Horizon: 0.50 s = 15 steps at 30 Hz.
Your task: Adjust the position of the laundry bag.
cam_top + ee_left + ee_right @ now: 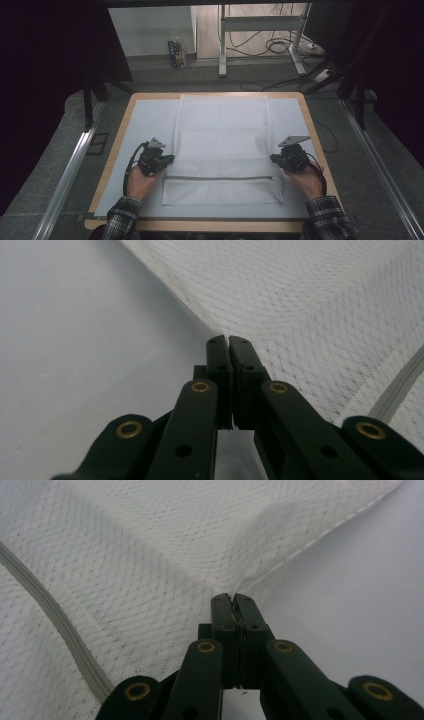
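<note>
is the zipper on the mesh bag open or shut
Shut, as far as the pictures show: the zipper runs as one straight grey line across the mesh bag, with no gap along it. The slider cannot be made out.

The mesh bag [222,145] is laid centrally on the mat [145,117] covering the table [119,137], flanked at its near edges by the left gripper [170,159] and right gripper [273,158].

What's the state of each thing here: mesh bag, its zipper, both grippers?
mesh bag: flat on the table mat, lower part folded up
zipper: closed, as far as the high view shows
left gripper: shut on the bag's left edge
right gripper: shut on the bag's right edge, fabric puckered there
</note>
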### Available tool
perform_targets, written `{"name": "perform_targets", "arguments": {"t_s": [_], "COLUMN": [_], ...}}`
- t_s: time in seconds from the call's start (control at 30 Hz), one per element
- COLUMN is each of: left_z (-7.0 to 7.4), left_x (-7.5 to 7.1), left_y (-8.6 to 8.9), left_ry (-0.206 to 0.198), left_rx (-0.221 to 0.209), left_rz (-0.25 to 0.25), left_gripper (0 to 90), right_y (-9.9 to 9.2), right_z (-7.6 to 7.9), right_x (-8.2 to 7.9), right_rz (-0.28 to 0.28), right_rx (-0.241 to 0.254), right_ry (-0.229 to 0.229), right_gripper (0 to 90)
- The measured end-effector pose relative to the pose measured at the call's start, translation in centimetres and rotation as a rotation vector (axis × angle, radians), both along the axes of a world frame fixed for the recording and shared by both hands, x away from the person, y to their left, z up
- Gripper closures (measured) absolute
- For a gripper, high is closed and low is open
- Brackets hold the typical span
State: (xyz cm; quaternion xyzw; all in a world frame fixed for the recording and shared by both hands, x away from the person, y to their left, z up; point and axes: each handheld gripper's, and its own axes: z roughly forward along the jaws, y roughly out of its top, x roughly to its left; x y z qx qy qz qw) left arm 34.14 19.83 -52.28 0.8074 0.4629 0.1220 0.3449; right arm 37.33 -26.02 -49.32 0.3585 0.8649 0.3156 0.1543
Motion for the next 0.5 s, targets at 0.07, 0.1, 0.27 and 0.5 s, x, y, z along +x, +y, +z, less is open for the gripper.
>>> {"name": "perform_targets", "arguments": {"t_s": [0.07, 0.1, 0.27, 0.5], "left_z": [0.0, 0.0, 0.0, -0.1], "left_x": [-0.2, -0.3, -0.8, -1.4], "left_y": [0.1, 0.1, 0.3, 0.4], "left_ry": [0.002, 0.001, 0.004, 0.012], "left_rx": [-0.004, 0.0, 0.003, 0.007], "left_rz": [0.0, 0.0, -0.003, -0.01], "left_gripper": [88.7, 88.7, 88.7, 88.6], "right_y": [0.1, 0.1, 0.3, 0.3], "right_z": [0.0, 0.0, 0.1, 0.0], "right_x": [-0.2, -0.2, -0.6, -1.4], "right_rz": [0.002, 0.005, 0.017, 0.033], "right_rx": [0.001, 0.001, -0.001, 0.001], "right_ry": [0.005, 0.005, 0.008, 0.02], "right_gripper": [88.2, 88.2, 88.2, 88.0]}}
